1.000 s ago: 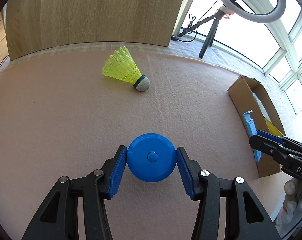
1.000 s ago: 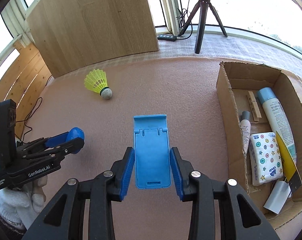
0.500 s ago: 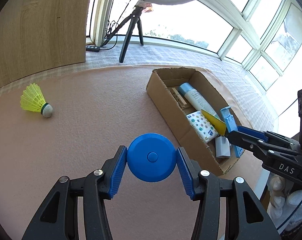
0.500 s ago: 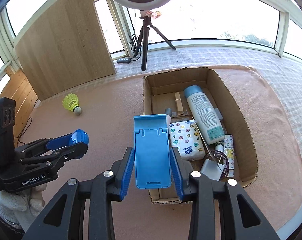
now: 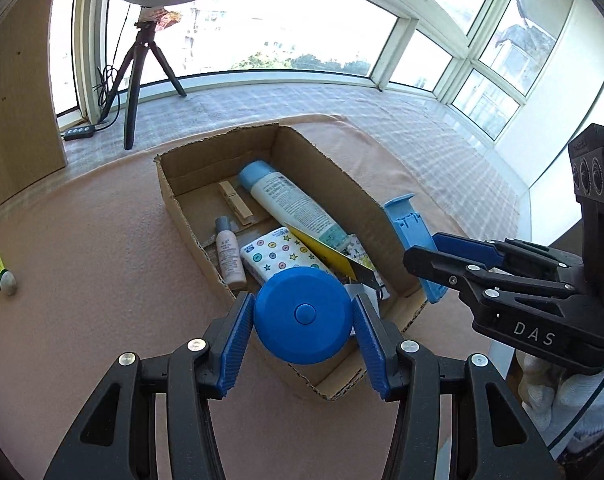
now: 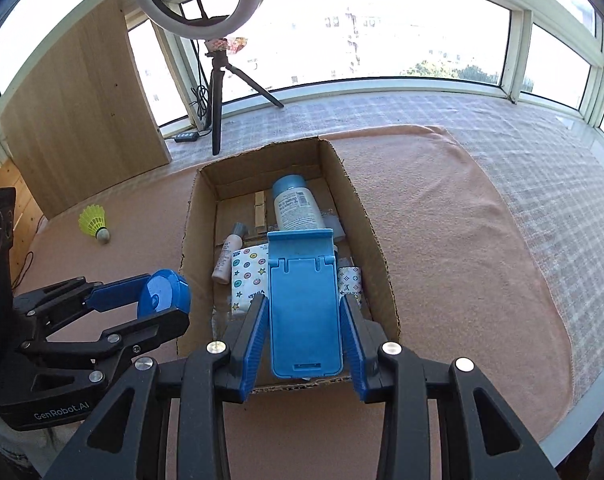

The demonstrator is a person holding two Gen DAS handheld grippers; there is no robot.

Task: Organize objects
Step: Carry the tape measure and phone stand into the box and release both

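The left gripper (image 5: 303, 334) is squeezing a round blue plastic disc (image 5: 303, 316) and the right gripper (image 6: 304, 334) is squeezing a flat blue plastic stand (image 6: 303, 304); both are hanging over the open brown cardboard box (image 6: 372, 236); lowering them to a free spot before letting go looks best

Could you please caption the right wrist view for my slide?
Right tongs hold a blue phone stand over the cardboard box.

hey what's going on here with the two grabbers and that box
A person is tidying loose things into a cardboard box on a pink cloth. The left gripper is clamped on a round blue case, held above the box's near corner. The right gripper grips a flat blue phone stand over the box. Inside already lie a large bottle, a small bottle, a clothespin and a patterned tissue pack. A yellow shuttlecock lies on the cloth, outside the box.
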